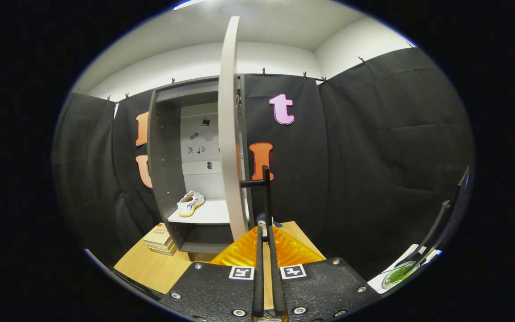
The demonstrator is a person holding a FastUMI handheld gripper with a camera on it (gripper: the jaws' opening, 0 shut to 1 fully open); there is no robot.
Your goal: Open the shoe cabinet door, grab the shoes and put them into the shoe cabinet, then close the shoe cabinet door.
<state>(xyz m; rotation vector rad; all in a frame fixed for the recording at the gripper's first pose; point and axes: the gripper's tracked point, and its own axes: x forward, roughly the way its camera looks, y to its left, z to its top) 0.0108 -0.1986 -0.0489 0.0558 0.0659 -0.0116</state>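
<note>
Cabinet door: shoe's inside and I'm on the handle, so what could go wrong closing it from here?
1. The jaws look shut on the thin black handle; it could slip out mid-swing.
2. The shoe sits near the shelf's front edge, so the door might catch it.
3. The books sit close by the cabinet.

The shoe cabinet was dark grey with a pale grey door; the shoe was white with a yellow sole; the tongs had orange ribbed fingers.
</note>
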